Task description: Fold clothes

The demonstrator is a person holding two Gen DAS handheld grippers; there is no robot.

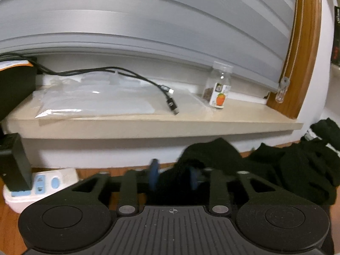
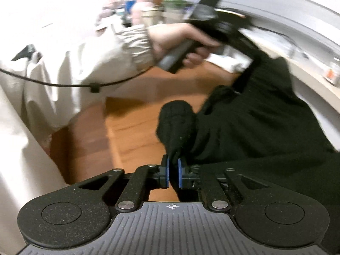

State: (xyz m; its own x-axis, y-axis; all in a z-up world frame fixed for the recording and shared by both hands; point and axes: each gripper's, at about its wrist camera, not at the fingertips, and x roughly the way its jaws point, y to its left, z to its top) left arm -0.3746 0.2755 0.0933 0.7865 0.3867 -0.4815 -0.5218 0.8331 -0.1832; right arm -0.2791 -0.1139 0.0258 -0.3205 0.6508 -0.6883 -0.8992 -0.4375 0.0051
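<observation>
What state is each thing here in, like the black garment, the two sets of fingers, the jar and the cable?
Black garment: crumpled on the wooden floor, unfolded.
Right gripper: fingers shut on a bunched bit of the garment.
Left gripper: fingers apart, black cloth between them; grip unclear.
Jar: upright on the ledge, nearly empty.
Cable: lying loose, free end unplugged.

**Two wrist cameras, low over the floor**

The left wrist view looks nearly level across the wooden floor [image 1: 6,216] at a near window ledge [image 1: 148,125]. The right wrist view tilts downward, close above the floor. Both share the black garment [image 1: 297,170] [image 2: 255,127] and the ledge.
</observation>
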